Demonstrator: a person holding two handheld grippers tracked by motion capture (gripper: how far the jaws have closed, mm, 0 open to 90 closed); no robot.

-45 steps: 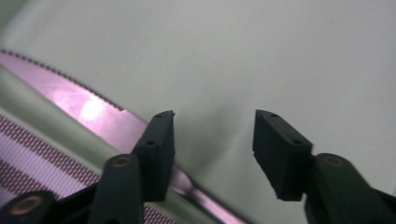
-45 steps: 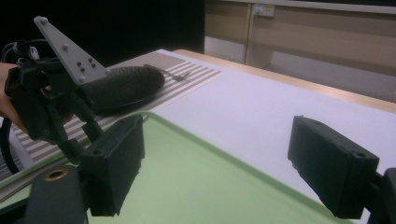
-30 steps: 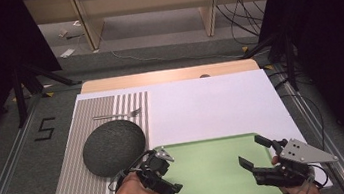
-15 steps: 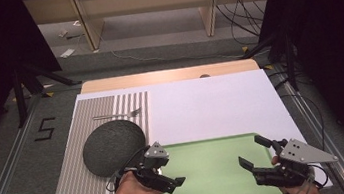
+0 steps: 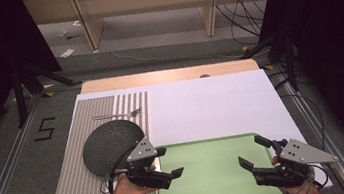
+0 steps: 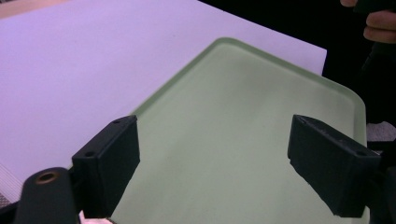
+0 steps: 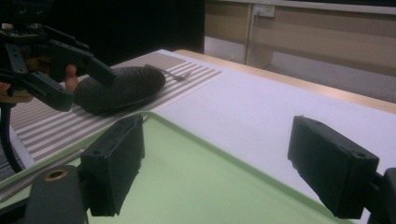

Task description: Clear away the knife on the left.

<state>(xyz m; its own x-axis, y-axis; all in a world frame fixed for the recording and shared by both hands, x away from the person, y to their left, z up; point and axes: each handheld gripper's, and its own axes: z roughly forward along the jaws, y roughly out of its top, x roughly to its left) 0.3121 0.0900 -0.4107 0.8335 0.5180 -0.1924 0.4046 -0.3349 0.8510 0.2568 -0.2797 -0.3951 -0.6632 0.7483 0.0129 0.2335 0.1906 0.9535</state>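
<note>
Concrete floor and pale wooden cabinet legs sit behind my table [image 5: 167, 76], which carries a white sheet [image 5: 211, 107] across most of its top. On its left edge lies the striped placemat [image 5: 86, 189], and nearest me the green tray [image 5: 210, 172], bare so far. Next down in size is the dark round plate [image 5: 108, 143], resting on the striped placemat just beside the tray's left rim, with a fork [image 5: 117, 115] lying on the stripes behind it.

My left gripper [image 5: 165, 164] was at the plate's near edge a second ago; since then it has lifted and swung over the tray's left edge, and its jaws have just been opening. In the left gripper view they stand wide with nothing between them, tray below. I read that as a release: the plate stays on the mat, not yet on the tray.

My right gripper [image 5: 255, 154] has not shifted; it hovers over the tray's right side, jaws apart and empty.
</note>
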